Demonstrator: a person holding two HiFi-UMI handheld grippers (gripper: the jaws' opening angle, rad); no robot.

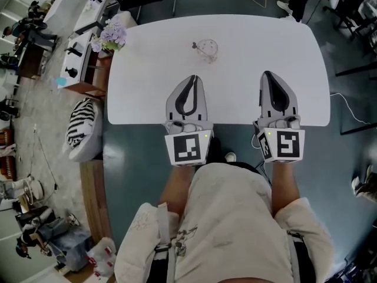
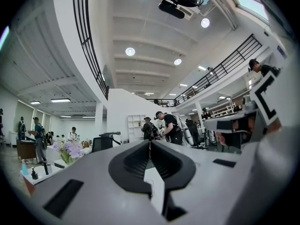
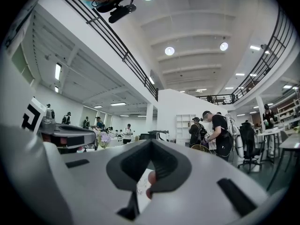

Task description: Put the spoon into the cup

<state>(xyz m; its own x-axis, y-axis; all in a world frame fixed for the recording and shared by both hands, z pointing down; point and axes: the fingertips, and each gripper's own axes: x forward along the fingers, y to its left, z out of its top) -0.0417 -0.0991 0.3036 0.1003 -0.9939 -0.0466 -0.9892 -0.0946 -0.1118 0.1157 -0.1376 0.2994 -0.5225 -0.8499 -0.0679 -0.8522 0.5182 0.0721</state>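
Note:
A clear glass cup [image 1: 208, 49] stands on the white table [image 1: 147, 69], near the far middle. The spoon [image 1: 195, 45] shows as a small dark end at the cup's left rim; whether it sits inside the cup I cannot tell. My left gripper [image 1: 192, 77] lies over the table's near edge, pointing at the cup, jaws together with nothing between them. My right gripper [image 1: 267, 73] lies parallel to it further right, jaws also together and empty. In each gripper view the tips meet, left gripper [image 2: 150, 142] and right gripper [image 3: 151, 142].
A pot of purple flowers [image 1: 110, 35] stands on a low cabinet at the table's left corner. A striped cushion [image 1: 80, 122] lies on the floor to the left. A cable [image 1: 347, 108] runs along the floor on the right. People stand in the hall beyond.

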